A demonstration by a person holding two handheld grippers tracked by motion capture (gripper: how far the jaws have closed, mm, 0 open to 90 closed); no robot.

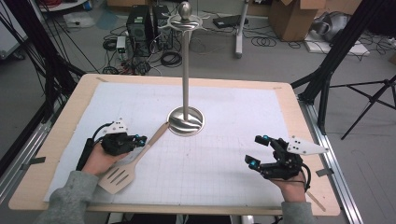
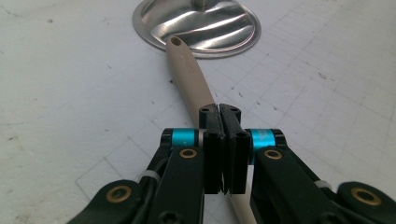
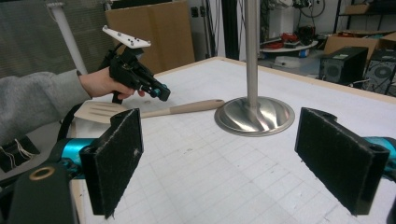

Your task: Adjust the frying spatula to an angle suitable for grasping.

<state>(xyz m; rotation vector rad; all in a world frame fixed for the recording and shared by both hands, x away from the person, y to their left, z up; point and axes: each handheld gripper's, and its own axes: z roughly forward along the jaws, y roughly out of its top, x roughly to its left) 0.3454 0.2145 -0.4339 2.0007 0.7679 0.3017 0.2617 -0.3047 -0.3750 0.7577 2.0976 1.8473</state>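
Here the spatula (image 1: 133, 161) lies flat on the white gridded mat (image 1: 210, 158), in the lower left part of the high view. Its slotted blade is at the lower left, close to the front edge of the table (image 1: 60, 140), and its beige handle goes diagonally up and to the right. The end of the handle, which has a small hole, is just beside the round base of the metal stand (image 1: 186, 120); from the left gripper view it seems to reach the rim of this base, but I cannot tell if they really touch.

The left gripper (image 2: 223, 122) is over the handle, a little past its middle. Its two black jaws stand pressed together with almost no gap, and the handle passes directly under them. Whether the pads really pinch the wood is not visible. The person's left hand (image 1: 100, 158) holds this gripper next to the blade.

The stand is in the center of the high view; its thin pole goes straight up to a ball on top.

The right gripper (image 1: 260, 150) is at the lower right of the high view, well apart from the spatula. Its jaws are spread wide with nothing between them.
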